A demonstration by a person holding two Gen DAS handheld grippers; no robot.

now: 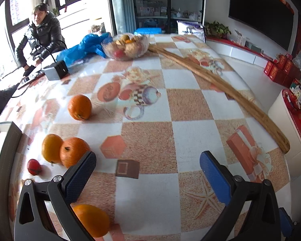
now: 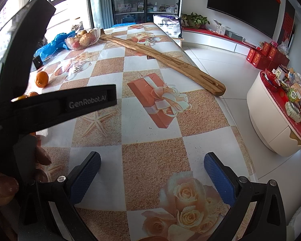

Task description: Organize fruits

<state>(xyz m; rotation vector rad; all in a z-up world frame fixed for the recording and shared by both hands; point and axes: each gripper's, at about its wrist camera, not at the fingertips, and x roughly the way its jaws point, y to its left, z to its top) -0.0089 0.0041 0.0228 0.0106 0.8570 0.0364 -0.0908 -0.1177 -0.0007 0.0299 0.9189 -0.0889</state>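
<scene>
Hovering over the checkered table [image 1: 150, 190], left gripper [image 1: 148, 164] has its jaws spread wide, nothing between them. Glass bowl [image 1: 126, 47] far ahead, heaped with mixed fruit. Left of its left finger: small red fruit [image 1: 34, 166], two touching oranges [image 1: 64, 151], one orange [image 1: 79, 107] farther ahead, another [image 1: 92, 222] beneath. Wooden paddle [image 1: 220, 84] ahead-right. Right gripper [image 2: 152, 168] likewise wide apart, empty; left gripper's black body blocks its left view.

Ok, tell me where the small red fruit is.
In the left wrist view, the small red fruit lies low on the left, beside two touching oranges.
</scene>
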